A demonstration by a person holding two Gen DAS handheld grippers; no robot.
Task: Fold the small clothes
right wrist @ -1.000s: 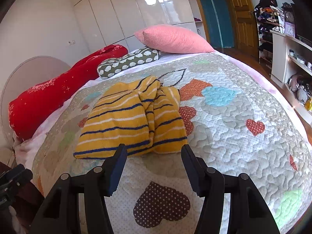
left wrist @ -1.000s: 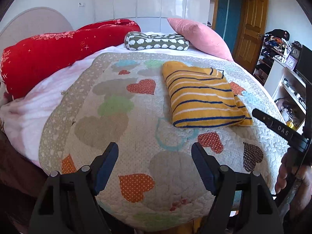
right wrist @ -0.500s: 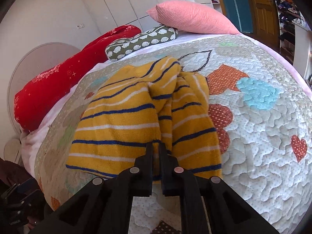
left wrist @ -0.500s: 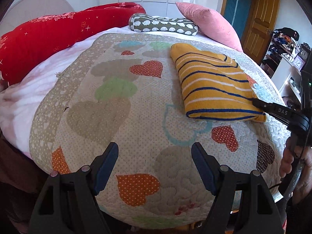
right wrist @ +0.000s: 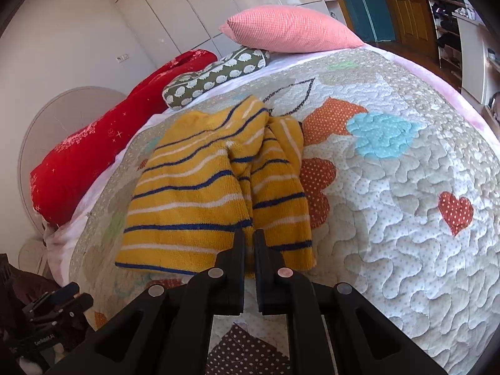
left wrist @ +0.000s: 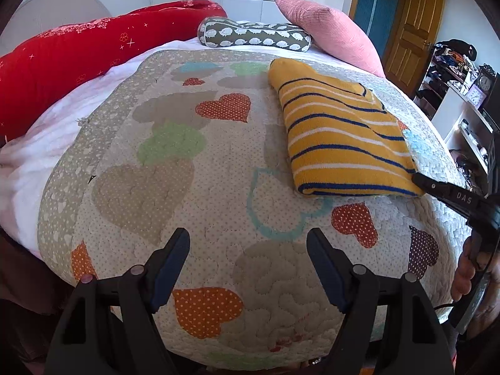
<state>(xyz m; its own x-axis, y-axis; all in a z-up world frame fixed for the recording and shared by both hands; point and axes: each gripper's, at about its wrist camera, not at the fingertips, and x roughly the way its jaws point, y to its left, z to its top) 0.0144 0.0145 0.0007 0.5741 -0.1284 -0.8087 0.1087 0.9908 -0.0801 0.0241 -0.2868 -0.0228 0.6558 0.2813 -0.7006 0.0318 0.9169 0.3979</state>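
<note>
We find the yellow terry garment with blue and white stripes (right wrist: 215, 200) partly folded on the heart-patterned quilt (right wrist: 390, 218) of the bed, centre-left in the right wrist view. The right gripper (right wrist: 249, 243) is pinching its near hem; the left gripper (left wrist: 248, 250) hovers spread, holding nothing, at lower centre of its frame. We judge at least one fold remains.

Sunlit bedroom: glossy white wardrobe (right wrist: 193, 9), wooden door (left wrist: 409, 31), cluttered shelves (left wrist: 453, 72)

text: "DAS" in white letters | on: black finger of right gripper (left wrist: 417, 178), left wrist view | text: "GenRobot.AI" | on: black body of left gripper (right wrist: 67, 292), right wrist view
</note>
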